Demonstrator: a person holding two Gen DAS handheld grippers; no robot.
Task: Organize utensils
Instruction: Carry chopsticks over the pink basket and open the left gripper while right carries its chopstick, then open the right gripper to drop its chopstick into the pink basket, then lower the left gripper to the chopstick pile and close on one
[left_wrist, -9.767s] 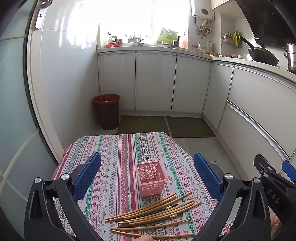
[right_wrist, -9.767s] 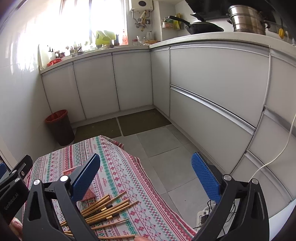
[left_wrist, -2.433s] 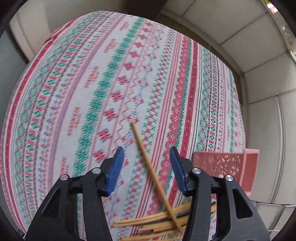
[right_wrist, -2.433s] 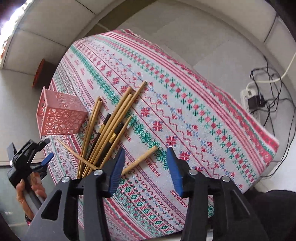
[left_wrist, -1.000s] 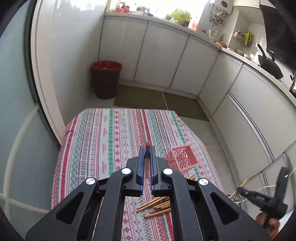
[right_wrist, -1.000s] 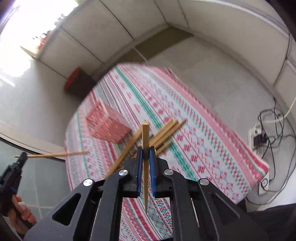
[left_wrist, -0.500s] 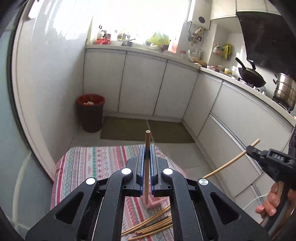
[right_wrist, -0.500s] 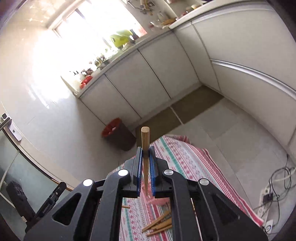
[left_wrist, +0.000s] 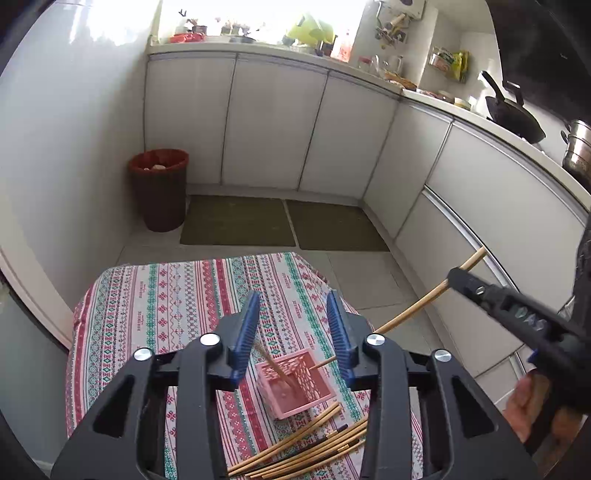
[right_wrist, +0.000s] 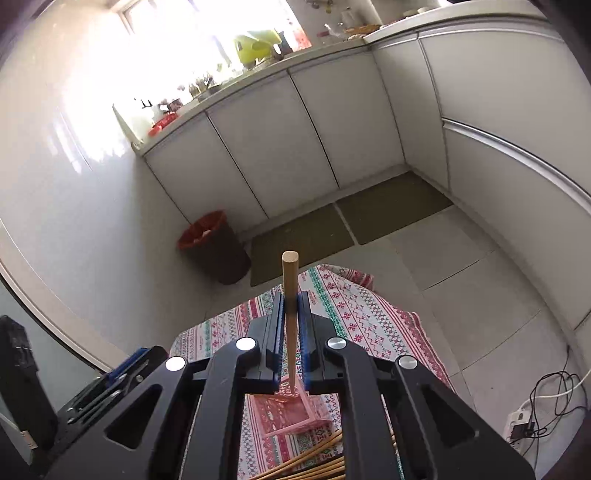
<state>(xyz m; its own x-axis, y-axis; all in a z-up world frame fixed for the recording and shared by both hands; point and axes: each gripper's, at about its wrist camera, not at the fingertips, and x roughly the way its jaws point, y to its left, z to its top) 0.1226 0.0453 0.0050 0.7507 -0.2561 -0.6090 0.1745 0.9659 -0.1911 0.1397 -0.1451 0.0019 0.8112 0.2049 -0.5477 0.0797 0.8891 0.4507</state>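
Observation:
A pink lattice basket (left_wrist: 317, 376) stands on the patterned tablecloth (left_wrist: 166, 306). My left gripper (left_wrist: 293, 306) hovers just above it, jaws opening, nothing between the pads. One wooden chopstick (left_wrist: 275, 367) leans inside the basket below them. My right gripper (left_wrist: 456, 277) comes in from the right, shut on another chopstick (left_wrist: 417, 308) whose lower tip reaches the basket's right rim. In the right wrist view the right gripper (right_wrist: 290, 299) clamps that chopstick (right_wrist: 290, 280) upright over the basket (right_wrist: 280, 413). Several loose chopsticks (left_wrist: 306, 446) lie in front of the basket.
A dark bin with a red liner (left_wrist: 159, 184) stands on the floor beyond the table, beside two floor mats (left_wrist: 236, 221). White cabinets (left_wrist: 273, 125) ring the room. A power strip with cables (right_wrist: 524, 424) lies on the floor right of the table.
The left gripper has opened and the chopstick it held now leans in the basket. The right gripper has brought its chopstick closer, down to the basket's rim.

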